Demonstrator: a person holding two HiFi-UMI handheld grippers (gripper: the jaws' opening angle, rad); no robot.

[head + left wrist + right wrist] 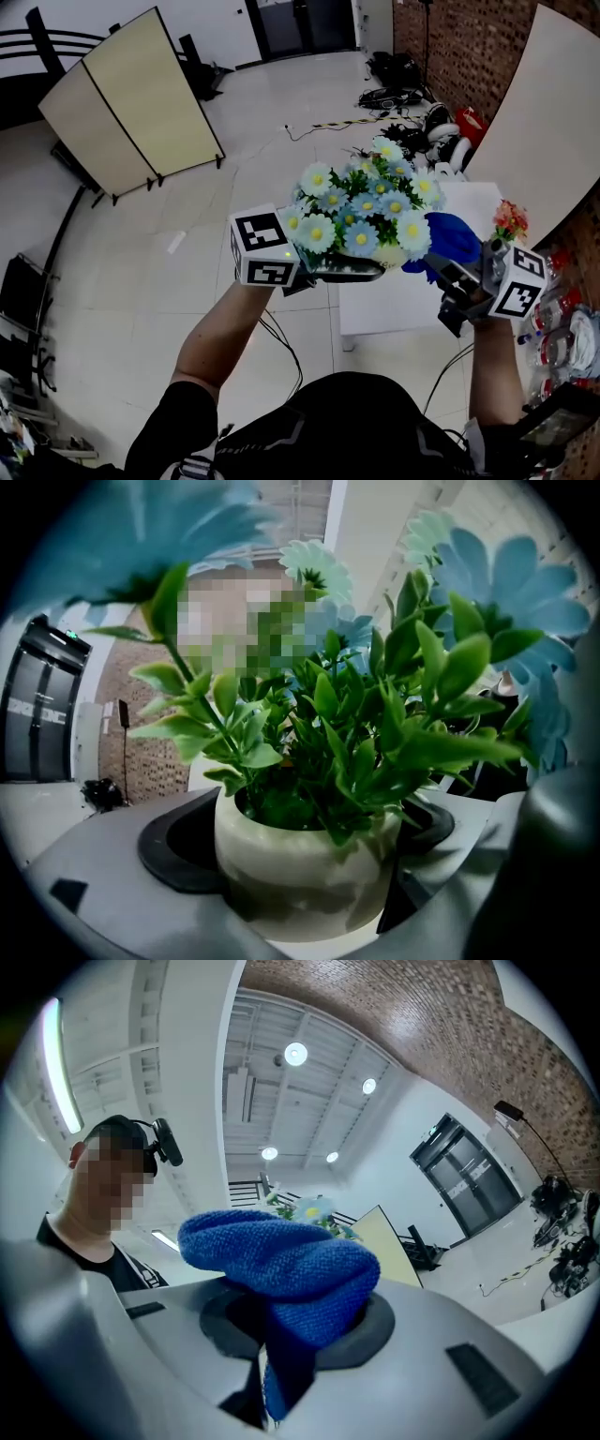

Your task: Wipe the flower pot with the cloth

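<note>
My left gripper (323, 267) is shut on a cream flower pot (300, 869), held up in the air; the pot sits squeezed between the two grey jaws. Green leaves (366, 724) and pale blue daisies (361, 211) rise from it and hide most of the pot in the head view. My right gripper (450, 272) is shut on a bunched blue cloth (281, 1265), also seen as the blue cloth (453, 239) just right of the flowers, close beside the pot's right side. I cannot tell whether the cloth touches the pot.
A white table (394, 300) stands below and behind the pot, with a small red flower bunch (510, 220) at its right. A folding screen (131, 98) stands far left. Cables and gear (403, 94) lie by the brick wall. A person's head shows in the right gripper view.
</note>
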